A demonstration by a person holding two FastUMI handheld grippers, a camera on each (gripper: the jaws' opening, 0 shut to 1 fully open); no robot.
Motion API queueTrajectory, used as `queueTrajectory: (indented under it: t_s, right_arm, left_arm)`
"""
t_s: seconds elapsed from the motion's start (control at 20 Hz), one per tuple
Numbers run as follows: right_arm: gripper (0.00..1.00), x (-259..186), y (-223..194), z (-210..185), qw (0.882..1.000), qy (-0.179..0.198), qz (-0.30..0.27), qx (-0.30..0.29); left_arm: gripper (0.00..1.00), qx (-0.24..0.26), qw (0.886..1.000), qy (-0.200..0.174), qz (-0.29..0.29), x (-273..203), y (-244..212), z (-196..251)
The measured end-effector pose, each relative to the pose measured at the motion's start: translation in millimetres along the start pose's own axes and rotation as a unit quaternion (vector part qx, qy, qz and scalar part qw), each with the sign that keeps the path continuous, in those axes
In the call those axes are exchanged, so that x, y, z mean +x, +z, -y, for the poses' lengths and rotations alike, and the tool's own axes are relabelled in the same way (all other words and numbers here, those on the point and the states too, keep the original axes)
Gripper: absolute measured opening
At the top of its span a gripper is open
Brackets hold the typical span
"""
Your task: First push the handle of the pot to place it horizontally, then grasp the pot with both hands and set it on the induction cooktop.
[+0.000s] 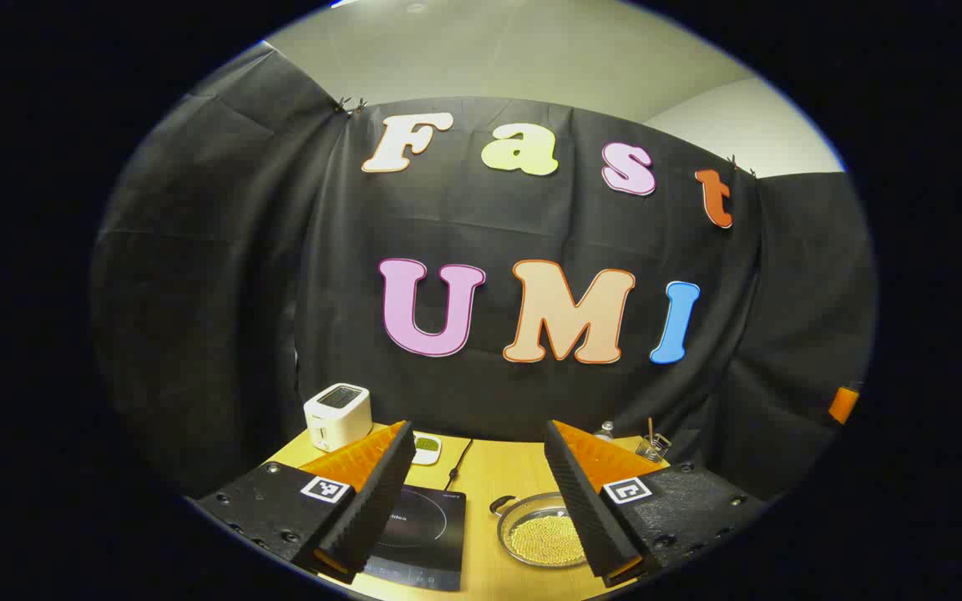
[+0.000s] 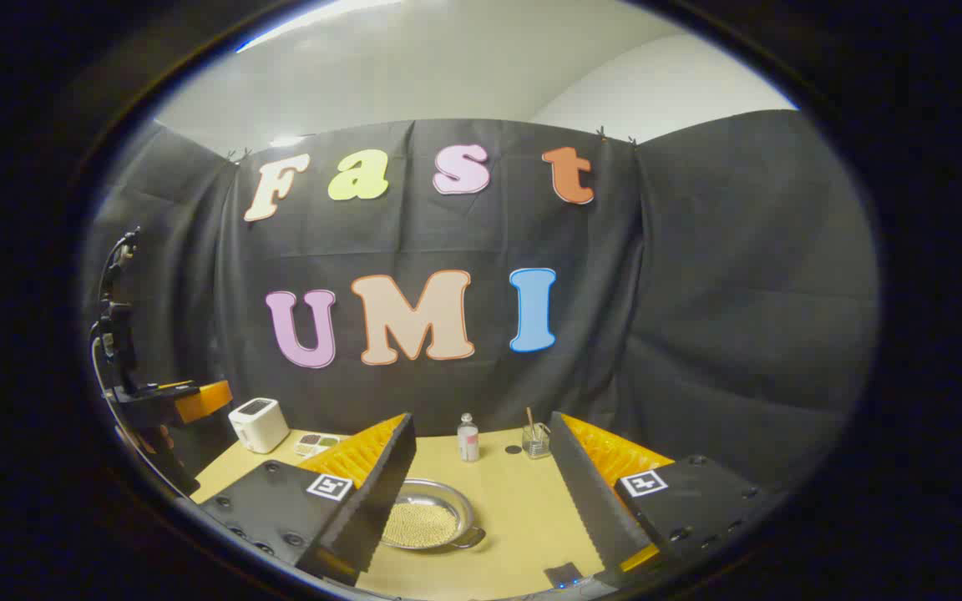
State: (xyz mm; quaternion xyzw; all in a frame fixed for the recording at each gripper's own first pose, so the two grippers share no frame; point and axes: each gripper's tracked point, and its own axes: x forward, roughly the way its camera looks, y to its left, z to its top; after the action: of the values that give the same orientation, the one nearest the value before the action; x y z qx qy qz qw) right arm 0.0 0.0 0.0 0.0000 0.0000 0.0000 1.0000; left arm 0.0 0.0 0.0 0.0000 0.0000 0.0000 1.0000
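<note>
The pot (image 1: 544, 534) is a shallow metal pan with small yellow beads in it, on the wooden table (image 1: 489, 484). A dark handle (image 1: 502, 503) sticks out at its far left. The black induction cooktop (image 1: 418, 534) lies just left of it. My left gripper (image 1: 477, 427) hangs open above both, holding nothing. In the right gripper view the pot (image 2: 427, 522) lies partly behind the left finger, with a looped handle (image 2: 471, 539) toward me. My right gripper (image 2: 481, 417) is open and high above the table. The left gripper (image 2: 155, 401) is at far left.
A white toaster (image 1: 337, 415) stands at the table's back left, with a small white dish (image 1: 427, 449) beside it. A small bottle (image 2: 468, 438) and a glass with a stick (image 2: 535, 440) stand at the back. A small dark device (image 2: 564, 574) lies near the front edge.
</note>
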Motion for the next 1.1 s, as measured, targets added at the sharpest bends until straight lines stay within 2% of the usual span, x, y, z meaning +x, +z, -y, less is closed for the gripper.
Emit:
queueTrajectory:
  t_s: [0.2,0.25,0.35,0.5,0.55,0.6,0.65,0.7,0.9,0.95,1.1]
  right_arm:
    - [0.95,1.3,-7.8,-0.3,1.0,0.003,-0.008,0.009]
    - [0.95,2.7,-7.4,-2.5,1.0,0.006,-0.008,0.011]
    - [0.95,4.4,-6.4,-11.4,1.0,0.018,-0.009,0.014]
    - [0.95,5.7,-7.7,-22.7,0.999,0.033,-0.007,0.011]
    - [0.95,5.9,-9.0,-23.7,0.999,0.036,-0.01,0.011]
    - [0.95,5.6,-10.4,-26.2,0.999,0.039,-0.011,0.011]
    - [0.95,6.8,-7.3,-28.5,0.999,0.042,-0.009,0.013]
    - [0.95,6.9,-5.5,-30.7,0.999,0.045,-0.009,0.016]
    - [0.95,8.9,-6.3,-40.1,0.998,0.058,-0.011,0.027]
    - [0.95,10.5,-6.6,-40.6,0.998,0.058,-0.011,0.027]
    - [0.95,12.6,-11.4,-49.8,0.998,0.061,-0.017,0.028]
  left_arm:
    - [0.9,-0.008,1.0,-0.011,0.001,-6.6,-2.2,6.6]
    - [0.94,-0.01,1.0,-0.012,0.001,-7.1,-2.1,7.4]
    - [0.9,-0.011,1.0,-0.012,0.002,-7.4,-1.5,7.9]
    - [0.9,-0.008,1.0,-0.013,0.005,-11.1,1.1,10.2]
    - [0.95,-0.005,1.0,-0.015,0.004,-12.7,2.0,11.8]
    - [0.95,-0.002,1.0,-0.017,0.003,-15.2,1.7,13.0]
    - [0.9,0.002,1.0,-0.02,0.004,-18.4,2.6,14.5]
    - [0.95,0.006,1.0,-0.023,0.004,-20.4,3.2,16.6]
    - [0.94,0.014,0.999,-0.033,0.002,-30.9,0.5,20.5]
    - [0.9,0.013,0.999,-0.036,0.002,-33.0,0.1,20.3]
    - [0.94,0.012,0.999,-0.036,-0.001,-39.3,-3.9,12.8]
